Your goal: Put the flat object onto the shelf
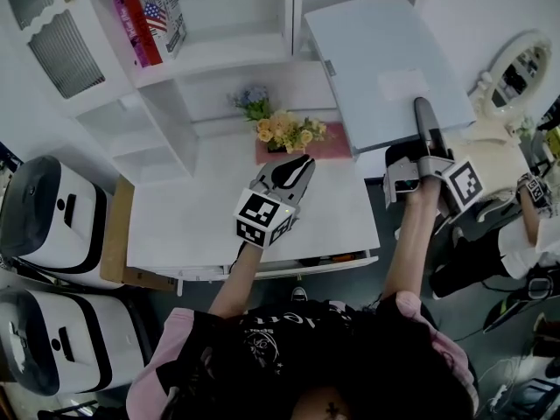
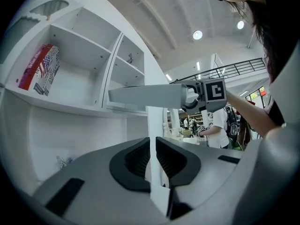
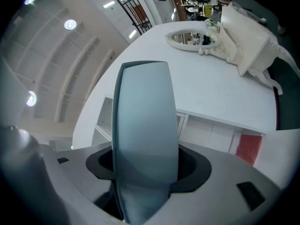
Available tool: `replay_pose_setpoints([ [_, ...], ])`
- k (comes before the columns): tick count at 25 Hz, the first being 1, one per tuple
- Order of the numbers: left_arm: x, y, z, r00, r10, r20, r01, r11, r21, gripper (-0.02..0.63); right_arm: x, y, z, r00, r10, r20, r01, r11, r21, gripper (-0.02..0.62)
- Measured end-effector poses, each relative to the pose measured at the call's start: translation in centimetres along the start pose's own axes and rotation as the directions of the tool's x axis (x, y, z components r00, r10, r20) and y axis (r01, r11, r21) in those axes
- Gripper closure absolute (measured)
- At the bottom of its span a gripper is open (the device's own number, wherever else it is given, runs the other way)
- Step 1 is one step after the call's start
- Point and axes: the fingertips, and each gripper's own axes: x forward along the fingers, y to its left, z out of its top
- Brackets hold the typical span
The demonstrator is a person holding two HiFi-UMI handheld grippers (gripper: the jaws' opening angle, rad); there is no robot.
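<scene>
The flat object (image 1: 385,59) is a large grey-blue panel held level above the desk's right end, close to the white shelf unit (image 1: 219,55). My right gripper (image 1: 424,116) is shut on its near edge, one finger lying on top. In the right gripper view the flat object (image 3: 143,125) fills the space between the jaws of that gripper (image 3: 145,168). My left gripper (image 1: 293,171) hovers over the white desk (image 1: 201,208) just before the flowers, shut with nothing held. The left gripper view shows its shut jaws (image 2: 153,146) and beyond them the flat object (image 2: 145,96).
Red books (image 1: 149,20) lean in the upper left compartment of the shelf. A bunch of flowers (image 1: 284,131) stands on a pink mat (image 1: 328,147). An oval mirror (image 1: 516,68) is at the right. White machines (image 1: 52,213) stand left of the desk; another person (image 1: 525,226) is at the right.
</scene>
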Motion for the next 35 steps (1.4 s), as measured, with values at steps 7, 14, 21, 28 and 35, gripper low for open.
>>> replay_pose_setpoints([
  [7,0.0,0.2,1.5,1.000,-0.007,0.015,0.007,0.999,0.031,0.557,3.6,-1.0,-1.6,0.998,-0.053,0.026,0.052,0.999,0.012,0.284],
  [14,-0.1,1.5,2.1,1.000,0.002,0.016,-0.002,0.999,0.047,0.557,8.4,-2.1,-2.9,0.997,-0.076,0.006,0.075,0.992,0.101,0.284],
  [21,-0.2,2.2,1.2,1.000,0.020,0.000,-0.020,0.999,0.046,0.557,11.7,-4.7,-3.7,0.996,-0.085,-0.024,0.088,0.968,0.236,0.284],
  [28,0.4,3.6,0.8,0.999,0.042,-0.014,-0.041,0.998,0.053,0.557,15.3,-6.6,-4.0,0.997,-0.074,-0.038,0.082,0.952,0.296,0.284],
  [35,1.3,6.1,1.5,0.997,0.080,-0.020,-0.079,0.996,0.051,0.557,18.0,-7.0,-3.9,0.997,-0.066,-0.032,0.073,0.954,0.291,0.282],
])
